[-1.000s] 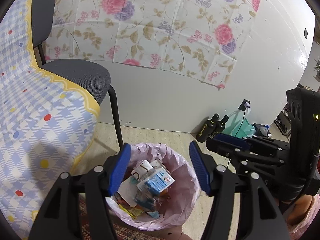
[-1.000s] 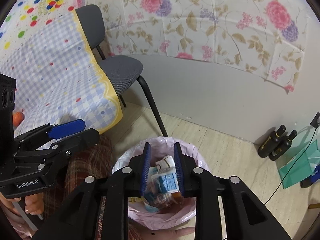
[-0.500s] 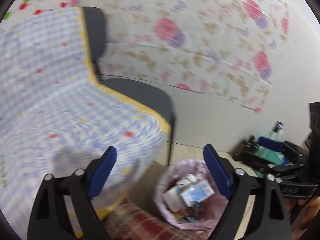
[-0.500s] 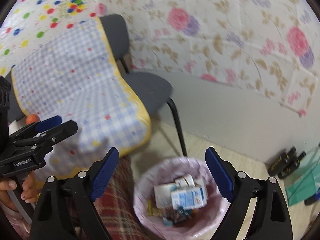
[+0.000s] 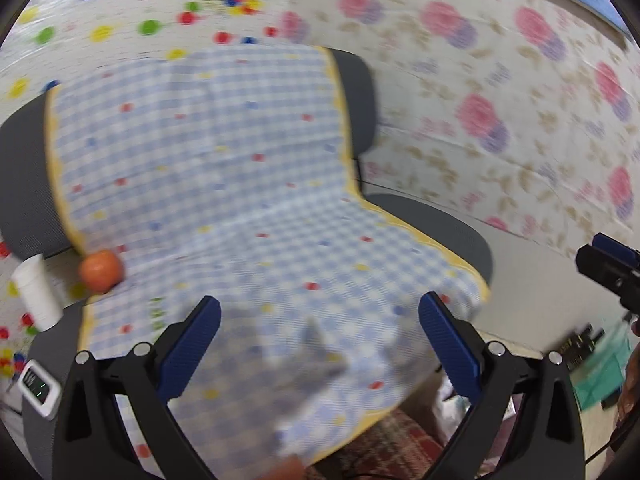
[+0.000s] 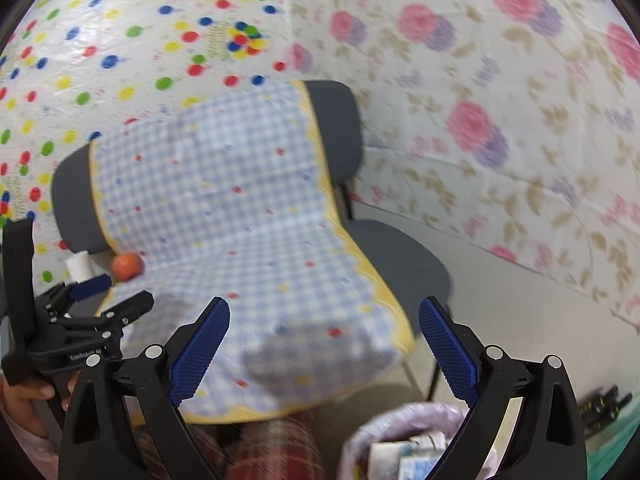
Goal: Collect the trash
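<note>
My left gripper (image 5: pixel 320 344) is open and empty, held over the blue checked cloth (image 5: pixel 224 184) on the table. My right gripper (image 6: pixel 324 344) is open and empty above the cloth's near corner. The pink-lined trash bin (image 6: pixel 384 428) with cartons inside sits at the bottom right of the right wrist view; only a sliver of it (image 5: pixel 448 396) shows in the left wrist view. A white paper cup (image 5: pixel 34 292) and an orange ball-like object (image 5: pixel 100 270) rest at the cloth's far left; both also show in the right wrist view, the cup (image 6: pixel 78 266) beside the orange object (image 6: pixel 127 266).
A grey chair (image 6: pixel 396 256) stands against the floral wall beside the bin. Dark bottles (image 5: pixel 580 346) and a green bag stand on the floor at the right. A small white device (image 5: pixel 38 388) lies at the left. A red plaid fabric (image 6: pixel 276 448) is below.
Both grippers swung up and left, away from the bin toward the checked cloth. The right gripper opened wide. The cup and orange object came into view.
</note>
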`<state>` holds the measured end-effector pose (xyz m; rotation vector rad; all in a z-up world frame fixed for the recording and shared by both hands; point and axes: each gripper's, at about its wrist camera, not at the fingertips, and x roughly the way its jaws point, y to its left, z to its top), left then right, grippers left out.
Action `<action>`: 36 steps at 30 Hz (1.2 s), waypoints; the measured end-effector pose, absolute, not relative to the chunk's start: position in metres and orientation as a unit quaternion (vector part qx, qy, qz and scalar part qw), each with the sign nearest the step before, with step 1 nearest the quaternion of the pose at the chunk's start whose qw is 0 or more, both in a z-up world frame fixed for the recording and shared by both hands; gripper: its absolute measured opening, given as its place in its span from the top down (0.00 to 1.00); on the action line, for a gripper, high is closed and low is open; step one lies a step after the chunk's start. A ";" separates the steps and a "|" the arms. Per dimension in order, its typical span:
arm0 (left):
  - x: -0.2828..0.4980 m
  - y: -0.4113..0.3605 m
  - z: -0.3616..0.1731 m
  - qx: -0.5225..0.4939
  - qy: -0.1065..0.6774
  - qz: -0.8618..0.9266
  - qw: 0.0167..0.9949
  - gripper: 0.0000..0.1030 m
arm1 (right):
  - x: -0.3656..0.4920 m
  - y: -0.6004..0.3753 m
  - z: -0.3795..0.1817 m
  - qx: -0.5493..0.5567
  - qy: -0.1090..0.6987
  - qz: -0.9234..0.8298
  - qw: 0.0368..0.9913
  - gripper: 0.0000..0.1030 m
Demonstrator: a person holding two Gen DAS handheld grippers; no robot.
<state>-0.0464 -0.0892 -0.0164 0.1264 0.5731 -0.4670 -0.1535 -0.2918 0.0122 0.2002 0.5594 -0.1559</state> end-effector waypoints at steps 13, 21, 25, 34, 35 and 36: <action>-0.026 0.012 -0.016 0.022 0.319 -0.044 0.946 0.07 | -0.101 -0.218 0.018 0.064 0.287 0.002 0.956 0.06; -0.015 0.038 -0.027 0.010 0.335 -0.015 0.942 0.07 | -0.083 -0.201 0.009 0.060 0.300 0.020 0.952 0.06; -0.016 0.037 -0.027 0.011 0.335 -0.016 0.942 0.07 | -0.081 -0.202 0.008 0.061 0.303 0.017 0.951 0.06; -0.016 0.032 -0.028 0.016 0.336 -0.020 0.942 0.07 | -0.078 -0.203 0.002 0.060 0.311 0.011 0.949 0.06; -0.016 0.032 -0.028 0.016 0.336 -0.020 0.942 0.07 | -0.078 -0.204 0.001 0.060 0.311 0.011 0.948 0.06; -0.016 0.032 -0.028 0.016 0.335 -0.020 0.942 0.07 | -0.079 -0.204 0.001 0.060 0.311 0.011 0.948 0.06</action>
